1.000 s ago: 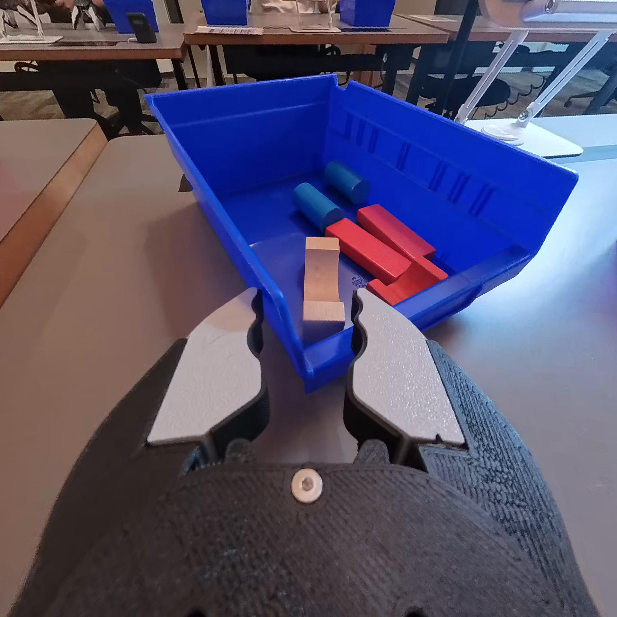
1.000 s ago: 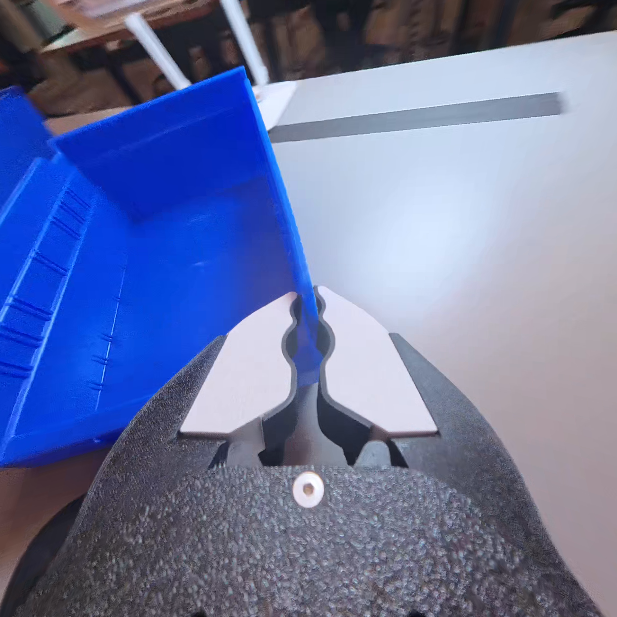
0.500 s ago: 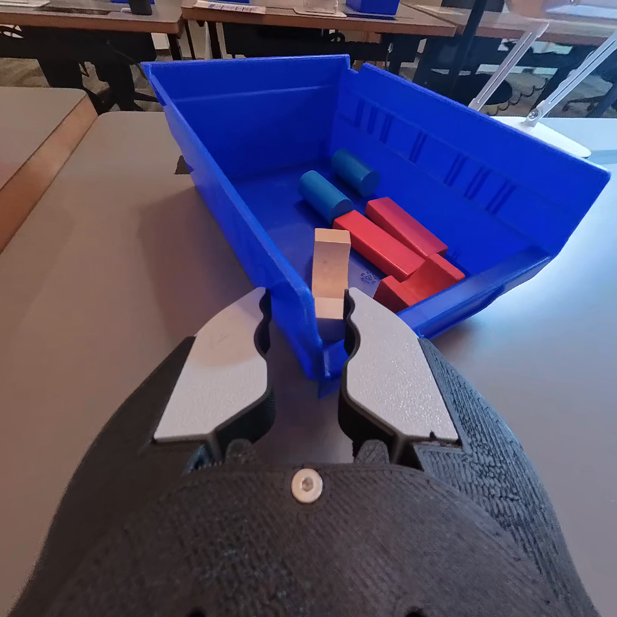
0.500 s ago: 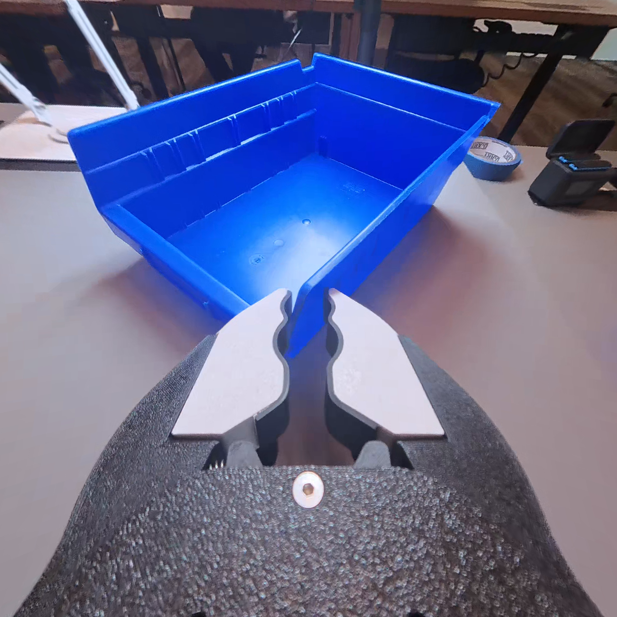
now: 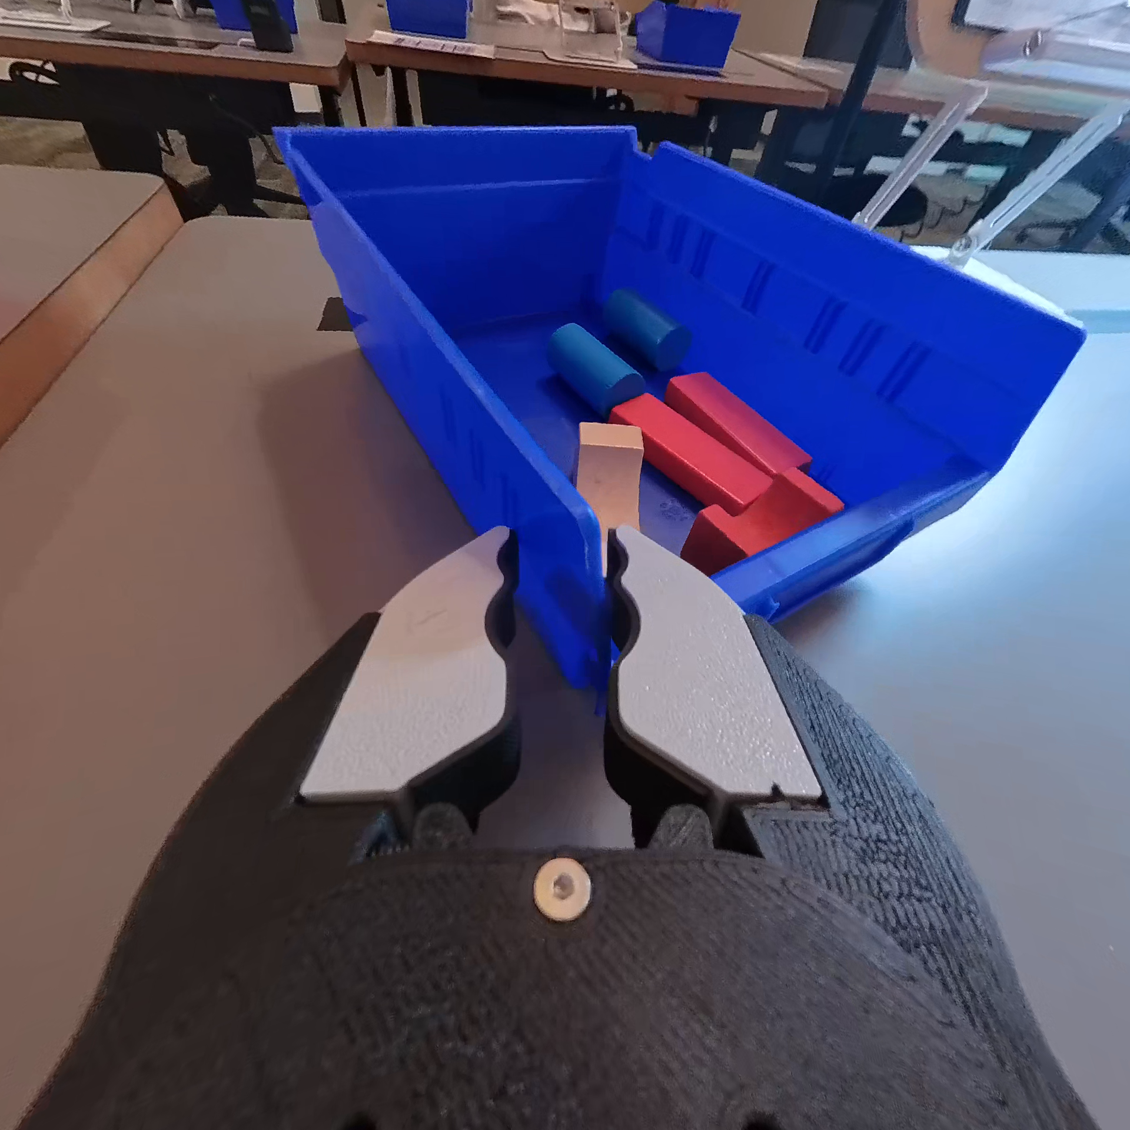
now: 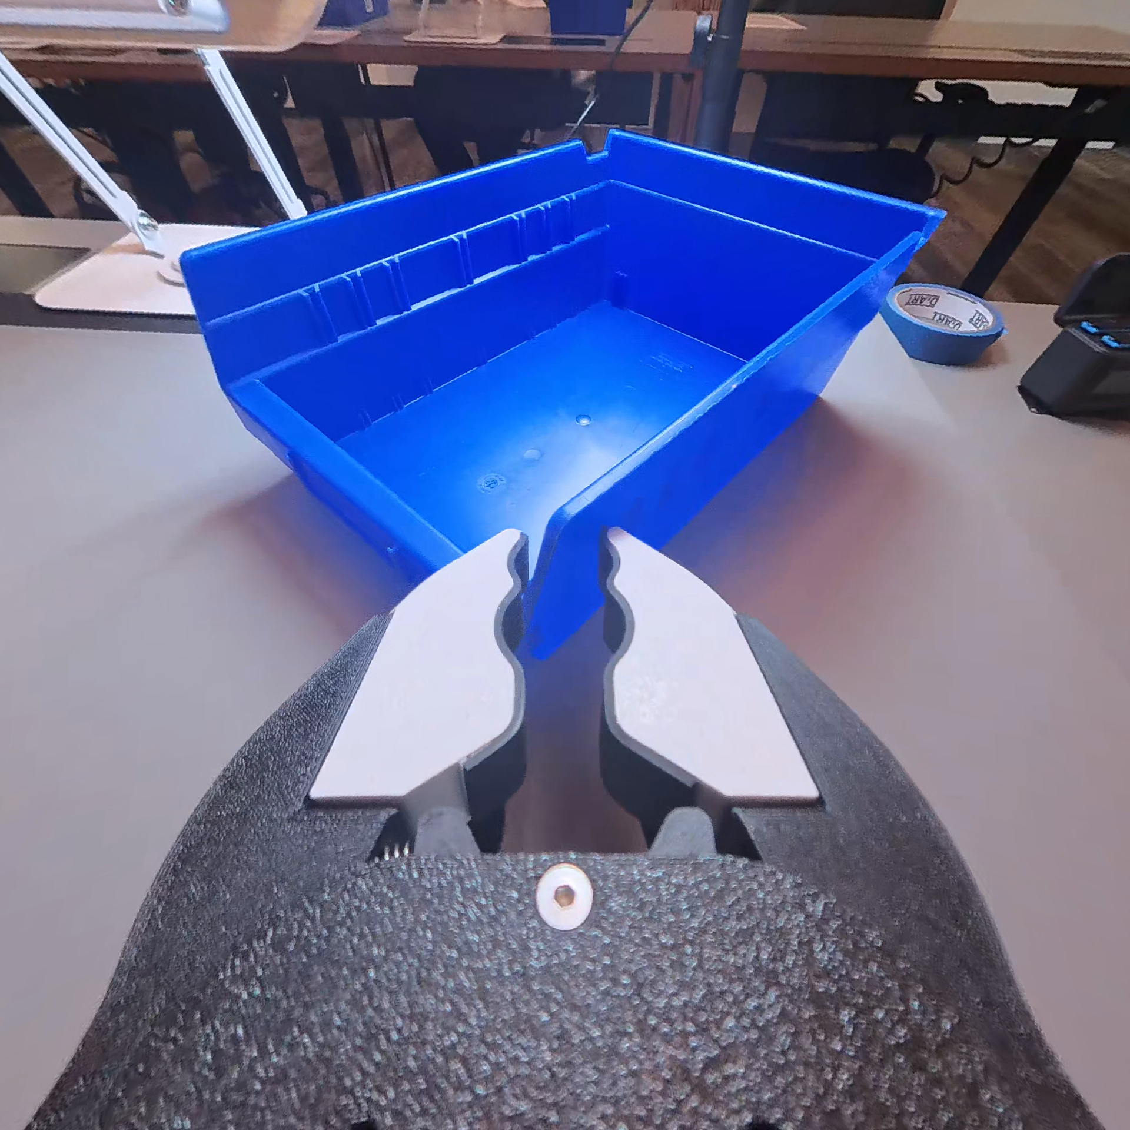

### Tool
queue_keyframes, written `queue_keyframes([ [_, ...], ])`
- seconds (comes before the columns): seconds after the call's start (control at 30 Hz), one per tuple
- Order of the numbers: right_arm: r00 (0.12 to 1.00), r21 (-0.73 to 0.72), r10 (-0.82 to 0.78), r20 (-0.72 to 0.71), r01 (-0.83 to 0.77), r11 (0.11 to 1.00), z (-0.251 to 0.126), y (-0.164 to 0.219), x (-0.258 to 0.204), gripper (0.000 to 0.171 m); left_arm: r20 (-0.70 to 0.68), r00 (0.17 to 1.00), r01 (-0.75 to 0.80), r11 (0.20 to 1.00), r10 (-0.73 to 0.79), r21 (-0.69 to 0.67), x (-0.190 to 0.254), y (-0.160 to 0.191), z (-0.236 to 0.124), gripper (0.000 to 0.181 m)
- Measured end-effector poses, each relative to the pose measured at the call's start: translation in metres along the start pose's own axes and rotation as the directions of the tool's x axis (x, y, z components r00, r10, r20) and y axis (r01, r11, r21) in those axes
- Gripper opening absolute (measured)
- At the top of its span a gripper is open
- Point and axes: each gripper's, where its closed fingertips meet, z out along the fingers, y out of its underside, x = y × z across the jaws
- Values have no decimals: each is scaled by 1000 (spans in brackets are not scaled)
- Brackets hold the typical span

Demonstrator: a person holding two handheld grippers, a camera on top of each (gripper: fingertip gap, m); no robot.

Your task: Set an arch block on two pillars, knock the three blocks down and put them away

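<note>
Straddling a wall: the left gripper (image 5: 559, 538) has the near end of a side wall of a blue bin (image 5: 458, 232) between its fingers.
Left jaws: apart; the right finger lies just beside the wall's inner face and the left finger stands off from the outer face.
Arch block: the pale wooden arch block (image 5: 608, 477) lies inside this bin, close to the wall the left gripper straddles, with its long axis running away from the camera.
Red blocks: two long red blocks (image 5: 691, 452) lie side by side on the bin floor, right of the arch block; a third red piece (image 5: 764, 520) sits at their near ends, against the low front lip.
Cylinders: two teal cylinders (image 5: 593, 373) lie on their sides farther back, one touching the far end of a red block.
Right gripper: the right gripper (image 6: 562, 535) sits at the near corner of a second blue bin (image 6: 734, 183), whose floor shows only bare plastic.
Right jaws: apart; the corner of the side wall stands between them, close to the left finger and clear of the right one.
Counter: both bins rest flat on the grey counter (image 6: 153, 489).
Surroundings: a roll of blue tape (image 6: 941, 324) and a black case (image 6: 1082, 367) sit right of the second bin, and a white lamp base (image 6: 110, 281) sits behind it to the left.
</note>
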Motion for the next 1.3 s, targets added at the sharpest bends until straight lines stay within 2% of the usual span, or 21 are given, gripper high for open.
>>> queue_keyframes([
  [0.3, 999, 19, -52, -11, 52, 998, 1, -1, -15, 21, -19, 985, -173, 984, 173, -43, 43, 6, 0, 34],
  [0.73, 991, 42, -112, 79, 109, 993, -3, -1, -62, 22, -49, 982, -184, 983, 183, -19, 54, 5, 6, 36],
  [1.0, 968, 74, -158, 195, 146, 986, -3, -2, -86, 32, -67, 985, -159, 987, 160, 9, 55, 4, 7, 37],
  [1.07, 968, 69, -173, 180, 163, 984, -1, -3, -86, 28, -62, 984, -166, 986, 166, 10, 55, 4, 8, 37],
  [1.3, 974, 55, -162, 160, 155, 986, 1, -3, -83, 29, -40, 981, -192, 981, 192, 15, 55, 3, 12, 37],
])
